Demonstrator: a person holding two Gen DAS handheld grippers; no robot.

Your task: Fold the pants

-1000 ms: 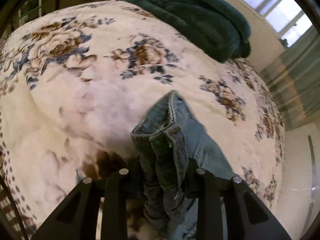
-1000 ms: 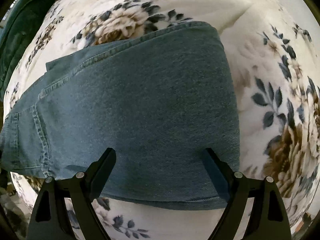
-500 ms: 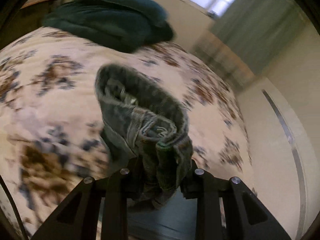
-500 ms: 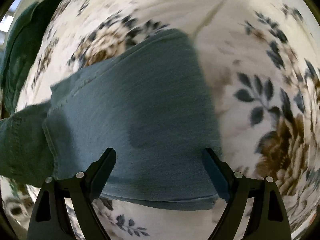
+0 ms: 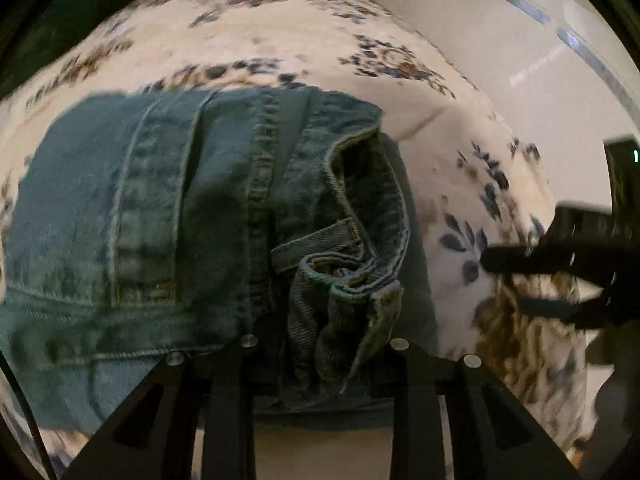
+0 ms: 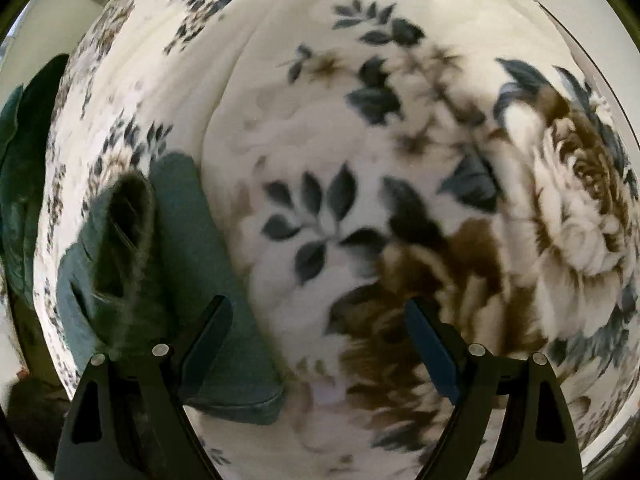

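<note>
Your left gripper (image 5: 324, 344) pinches the jeans' (image 5: 168, 216) bunched waistband, the jaws easing apart; the pants lie folded on the floral blanket (image 5: 280, 28), leftward. Your right gripper (image 6: 320, 344), wide open and empty, sits right of them.

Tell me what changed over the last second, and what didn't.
The left claw carried the bunched jeans end over onto the flat denim. The right claw slid off the jeans to hover over the floral blanket. Unchanged: left claw grips denim, right claw open and empty.
</note>
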